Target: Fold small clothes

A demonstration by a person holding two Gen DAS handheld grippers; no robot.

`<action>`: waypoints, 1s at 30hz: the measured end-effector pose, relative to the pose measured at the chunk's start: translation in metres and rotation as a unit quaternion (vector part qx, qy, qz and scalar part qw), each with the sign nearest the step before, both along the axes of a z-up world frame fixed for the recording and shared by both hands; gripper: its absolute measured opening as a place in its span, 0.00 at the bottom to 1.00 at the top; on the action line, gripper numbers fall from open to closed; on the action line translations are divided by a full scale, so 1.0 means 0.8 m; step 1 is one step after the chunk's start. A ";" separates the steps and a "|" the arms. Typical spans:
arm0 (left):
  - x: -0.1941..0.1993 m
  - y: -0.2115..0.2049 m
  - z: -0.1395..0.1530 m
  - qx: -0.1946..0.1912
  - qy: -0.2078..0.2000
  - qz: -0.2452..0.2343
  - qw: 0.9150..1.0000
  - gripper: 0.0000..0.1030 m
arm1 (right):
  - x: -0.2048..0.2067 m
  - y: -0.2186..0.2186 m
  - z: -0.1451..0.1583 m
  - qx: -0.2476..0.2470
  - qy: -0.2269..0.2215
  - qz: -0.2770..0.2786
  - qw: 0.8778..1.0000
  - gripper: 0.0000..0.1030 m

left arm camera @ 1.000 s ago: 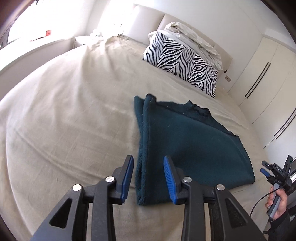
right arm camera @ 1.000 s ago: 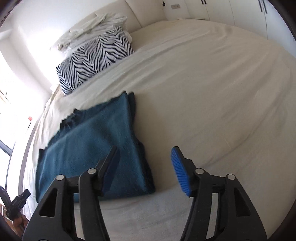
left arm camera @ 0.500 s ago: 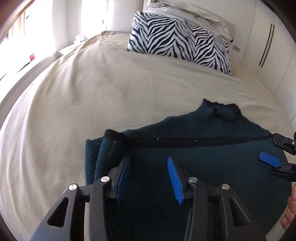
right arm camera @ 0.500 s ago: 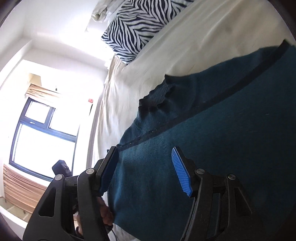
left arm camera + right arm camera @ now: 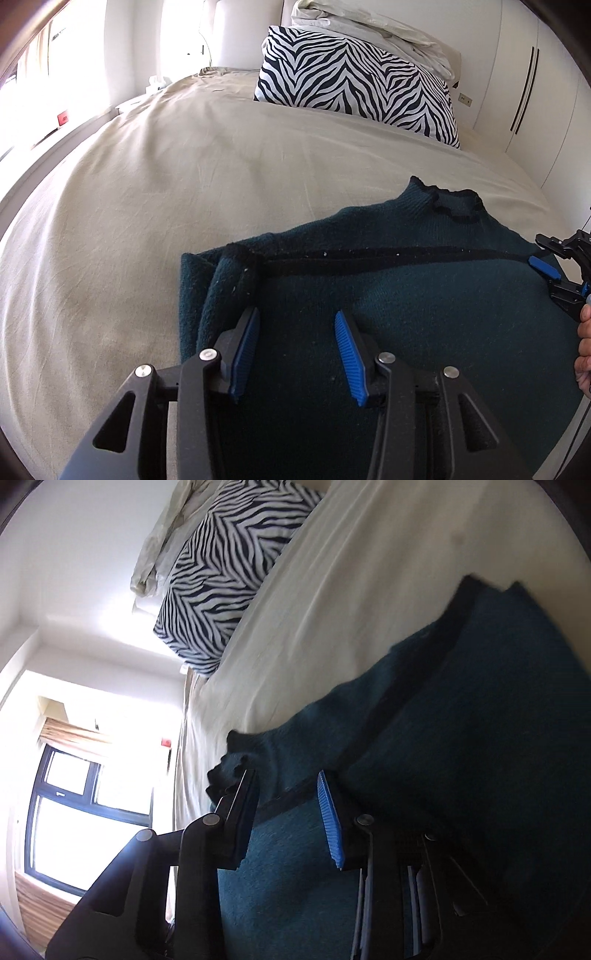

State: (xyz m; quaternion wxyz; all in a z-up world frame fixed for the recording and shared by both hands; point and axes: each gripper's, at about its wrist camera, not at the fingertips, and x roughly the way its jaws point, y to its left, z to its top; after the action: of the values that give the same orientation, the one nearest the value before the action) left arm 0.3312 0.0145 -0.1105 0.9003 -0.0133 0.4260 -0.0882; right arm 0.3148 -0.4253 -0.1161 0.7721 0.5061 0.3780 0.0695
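Note:
A dark teal knit sweater (image 5: 424, 306) lies folded on the beige bed (image 5: 166, 206), its collar (image 5: 454, 206) toward the zebra pillow. A dark seam runs across it. My left gripper (image 5: 295, 332) is open, just above the sweater's near left part, beside a folded sleeve edge. My right gripper (image 5: 550, 273) shows at the right edge of the left wrist view, over the sweater's right side. In the right wrist view the right gripper (image 5: 288, 801) is open, tilted, with the sweater (image 5: 461, 757) and its dark seam between the jaws, close to the collar (image 5: 232, 764).
A zebra-striped pillow (image 5: 354, 81) with a cream duvet (image 5: 369, 29) on top stands at the headboard. White wardrobe doors (image 5: 535, 92) are at the right. A bright window (image 5: 85, 812) is beyond the bed's far side.
Both grippers have moved in from the sweater's ends to low over the sweater. The right gripper has rolled sideways and now straddles the seam near the collar. Both stay open.

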 end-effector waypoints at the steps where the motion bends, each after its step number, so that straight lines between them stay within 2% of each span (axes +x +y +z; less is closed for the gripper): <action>1: -0.001 0.000 -0.001 0.000 -0.001 0.000 1.000 0.45 | -0.008 -0.016 -0.001 0.006 -0.003 -0.017 1.000 0.28; 6: -0.002 -0.001 -0.001 0.003 -0.004 0.000 1.000 0.45 | -0.045 -0.063 0.030 -0.063 0.015 -0.077 0.995 0.32; 9: -0.002 -0.002 -0.001 0.005 -0.006 0.000 1.000 0.45 | -0.069 -0.053 0.051 -0.059 -0.005 -0.055 0.997 0.34; 12: -0.004 -0.003 0.000 0.007 -0.007 0.001 1.000 0.45 | -0.093 -0.002 0.065 -0.032 -0.030 0.011 0.999 0.34; 15: -0.004 -0.003 0.000 0.009 -0.008 0.001 1.000 0.45 | -0.106 0.085 0.066 -0.006 -0.039 0.088 0.995 0.34; 17: -0.005 -0.002 0.001 0.008 -0.008 0.001 1.000 0.45 | -0.119 0.138 0.058 0.011 -0.036 0.133 0.990 0.40; 18: -0.006 -0.001 0.003 0.007 -0.008 0.001 1.000 0.45 | -0.126 0.162 0.051 0.020 -0.034 0.151 0.988 0.49; 21: -0.021 0.009 0.015 -0.014 0.002 0.016 1.000 0.45 | -0.138 0.219 0.020 0.014 0.000 0.205 0.979 0.50; 24: -0.062 0.008 0.037 -0.044 0.003 0.004 0.999 0.45 | -0.148 0.220 0.007 0.019 -0.004 0.199 0.980 0.48; 26: -0.097 0.001 0.049 -0.090 0.004 -0.014 0.996 0.45 | -0.155 0.198 0.004 0.042 -0.009 0.172 0.984 0.48; 30: -0.138 -0.045 0.040 -0.129 0.031 -0.062 0.989 0.45 | -0.167 0.147 0.003 0.052 -0.011 0.115 0.992 0.48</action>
State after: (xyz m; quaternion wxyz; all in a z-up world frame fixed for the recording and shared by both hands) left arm 0.2208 -0.0216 -0.0787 0.8701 -0.1056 0.4388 -0.1980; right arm 0.1814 -0.3076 -0.1137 0.7357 0.4983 0.4207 0.1828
